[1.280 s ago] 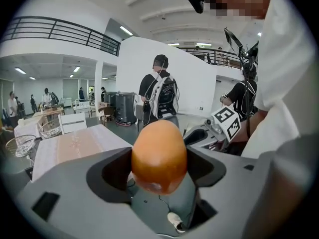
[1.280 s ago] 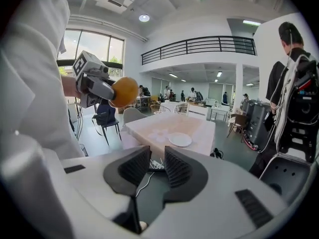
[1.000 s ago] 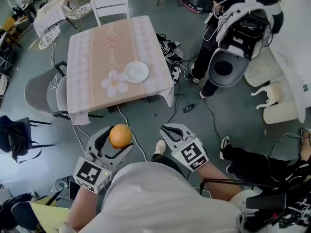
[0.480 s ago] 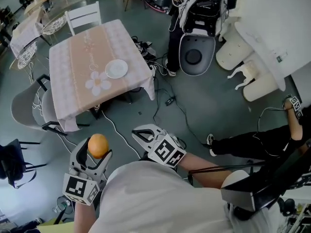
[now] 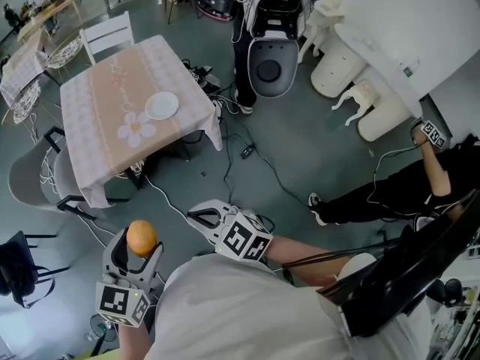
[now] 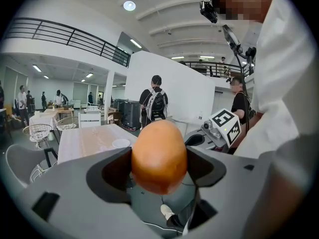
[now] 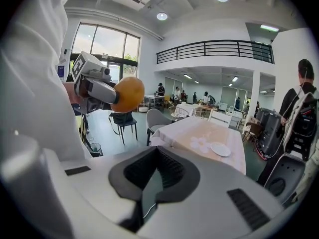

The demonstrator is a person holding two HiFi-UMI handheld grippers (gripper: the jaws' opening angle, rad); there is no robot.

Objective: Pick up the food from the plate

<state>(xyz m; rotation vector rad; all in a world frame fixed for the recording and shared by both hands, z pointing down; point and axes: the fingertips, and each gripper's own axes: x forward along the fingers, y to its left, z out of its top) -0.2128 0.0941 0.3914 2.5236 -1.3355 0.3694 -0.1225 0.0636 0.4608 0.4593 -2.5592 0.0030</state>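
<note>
An orange point(image 5: 141, 238) is clamped between the jaws of my left gripper point(image 5: 138, 250), held low at my left side, well away from the table. The left gripper view has the orange point(image 6: 159, 156) filling the centre between both jaws. My right gripper point(image 5: 201, 216) is shut with nothing in it, held in front of my body; its own view shows the jaws point(image 7: 147, 188) closed together and the orange point(image 7: 128, 94) off to its left. The white plate point(image 5: 162, 105) lies bare on the pink flowered tablecloth of the table point(image 5: 97, 88).
A white chair point(image 5: 109, 30) and grey chairs point(image 5: 30, 175) surround the table. Cables point(image 5: 255, 156) trail across the grey floor. A person with a backpack point(image 5: 270, 21) stands beyond the table; another person point(image 5: 390, 193) sits at the right. White furniture point(image 5: 360, 88) stands at the back right.
My view has swung away from the table, which now sits farther up and left. The left gripper with the orange has dropped lower left. The right gripper's jaws have closed.
</note>
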